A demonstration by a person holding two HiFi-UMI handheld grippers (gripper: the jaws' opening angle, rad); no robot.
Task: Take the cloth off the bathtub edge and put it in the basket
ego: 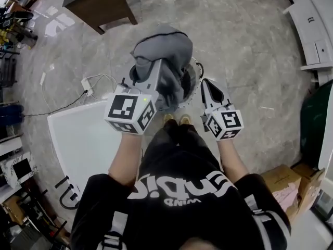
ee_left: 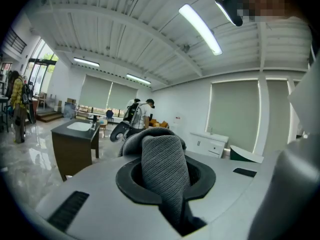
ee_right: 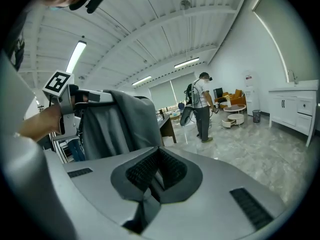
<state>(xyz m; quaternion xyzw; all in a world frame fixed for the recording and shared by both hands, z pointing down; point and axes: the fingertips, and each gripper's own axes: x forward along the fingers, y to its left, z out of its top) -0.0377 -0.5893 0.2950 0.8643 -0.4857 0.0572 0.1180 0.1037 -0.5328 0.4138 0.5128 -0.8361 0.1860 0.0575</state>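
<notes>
- Your left gripper [ego: 155, 71] is pinching the gray cloth [ego: 165, 53] tight between its jaws.
- The cloth hangs in a bunch from that gripper. From above, it hides most of the basket [ego: 193, 83] on the floor.
- Your right gripper [ego: 207, 82] has its jaws pressed together with nothing in them. It is just beside the cloth.

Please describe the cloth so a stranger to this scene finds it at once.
Beside the white bathtub in the head view, find the left claw. It clamps the cloth: a bunched grey knit over the wire basket; the right claw beside it holds nothing.
</notes>
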